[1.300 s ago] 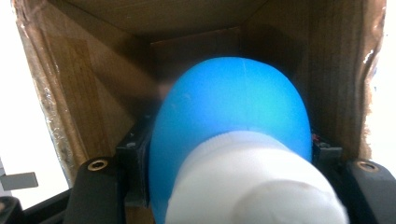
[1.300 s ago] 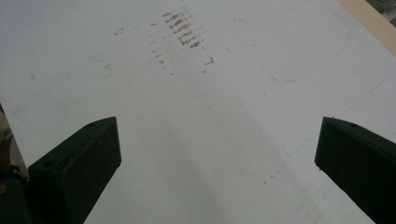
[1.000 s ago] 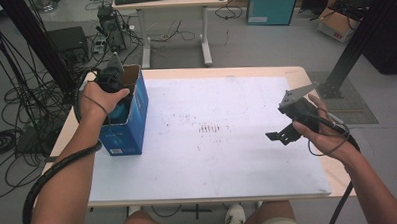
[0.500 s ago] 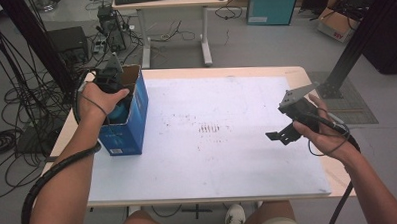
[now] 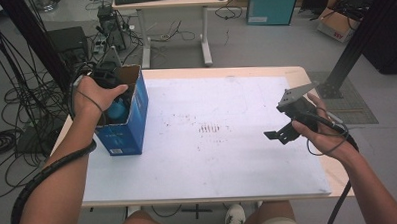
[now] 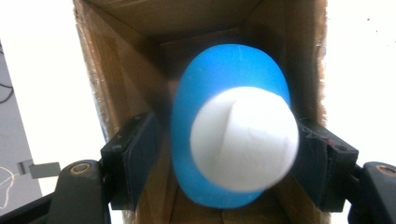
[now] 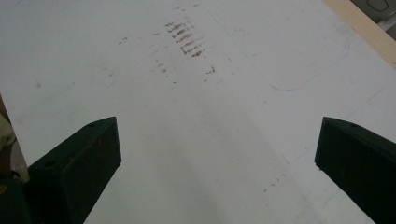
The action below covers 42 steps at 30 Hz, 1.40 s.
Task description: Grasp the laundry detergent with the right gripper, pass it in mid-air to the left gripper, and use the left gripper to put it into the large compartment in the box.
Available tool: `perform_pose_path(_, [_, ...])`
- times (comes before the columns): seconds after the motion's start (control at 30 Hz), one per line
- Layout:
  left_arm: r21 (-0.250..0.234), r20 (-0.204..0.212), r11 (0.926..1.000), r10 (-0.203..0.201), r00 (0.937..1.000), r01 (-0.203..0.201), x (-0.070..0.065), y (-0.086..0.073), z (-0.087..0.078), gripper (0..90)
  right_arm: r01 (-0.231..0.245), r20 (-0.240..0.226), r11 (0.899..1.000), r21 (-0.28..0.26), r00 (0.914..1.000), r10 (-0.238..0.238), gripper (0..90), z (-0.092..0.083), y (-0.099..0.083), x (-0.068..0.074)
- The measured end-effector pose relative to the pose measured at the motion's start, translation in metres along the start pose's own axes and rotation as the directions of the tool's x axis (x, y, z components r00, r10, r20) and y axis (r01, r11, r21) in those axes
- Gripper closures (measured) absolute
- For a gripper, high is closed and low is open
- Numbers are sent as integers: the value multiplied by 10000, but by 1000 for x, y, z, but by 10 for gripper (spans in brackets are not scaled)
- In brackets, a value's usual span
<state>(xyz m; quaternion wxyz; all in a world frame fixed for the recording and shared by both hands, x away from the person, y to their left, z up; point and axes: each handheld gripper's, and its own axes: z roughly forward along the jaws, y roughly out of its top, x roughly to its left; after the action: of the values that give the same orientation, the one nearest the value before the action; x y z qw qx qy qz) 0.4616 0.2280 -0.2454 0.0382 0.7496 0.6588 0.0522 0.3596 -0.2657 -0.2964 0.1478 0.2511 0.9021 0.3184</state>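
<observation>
Left side first: your left gripper [image 5: 117,97] is down in the mouth of the blue box [image 5: 124,129], which stands upright at the left edge of the counter [image 5: 213,161]. From the left gripper view, the blue ball [image 6: 229,126] with its white cap sits between the fingers [image 6: 133,154], inside the cardboard walls. The fingers have just been opening — there's a sliver of space on the left pad, while on the right I can't tell whether the pad is off the ball or touching it. So this reads as a release, with the ball going into the box.

To do it well, open wider before you lift, so neither pad drags the ball back up. Come straight up along the box's axis; the walls are close on both sides, and a sideways pull could tip the box. It looks light, so watch it as you clear the rim.

Across the middle, the counter's white sheet carries brown smudges [image 5: 209,127] and nothing else.

Over on the right, your right gripper [image 5: 280,135] hangs above the counter with its fingers spread wide and nothing between them — the right gripper view confirms bare sheet beneath. Keep it parked there, ready to steady the box if it rocks.
</observation>
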Motion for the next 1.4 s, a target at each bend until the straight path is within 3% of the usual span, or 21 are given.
perform_pose_path(0.4, [-175,-88,9993,324,9994,-326,-8,-11,-30,239,-112,47,9999,36,9999,112,3,-1,0,1])
perform_pose_path(0.57, [-461,73,9976,520,9986,-516,-15,-11,-45,207,-198,69,9998,-8,9998,198,3,0,1,2])
perform_pose_path(0.77, [-987,494,9899,1068,9931,-1016,-33,-8,-60,160,-148,58,9998,158,9999,147,3,1,4,4])
perform_pose_path(0.97, [-1377,784,9735,1946,9777,-1828,-65,-3,-65,127,-144,36,9994,329,9999,143,3,2,8,3])
perform_pose_path(1.03, [-1583,972,9665,2188,9709,-2019,-79,0,-64,113,-477,51,9978,452,9989,475,3,2,8,4])
perform_pose_path(1.17, [-1737,1157,9552,2614,9583,-2396,-103,5,-59,96,-585,67,9970,499,9983,582,3,3,6,3])
perform_pose_path(1.3, [-1836,1285,9372,3218,9380,-2964,-131,9,-54,85,-250,-33,9983,521,9997,252,3,6,3,-3])
perform_pose_path(1.4, [-1925,1609,9305,3433,9253,-3118,-147,13,-49,82,-198,-43,9979,612,9998,201,3,4,2,-4])
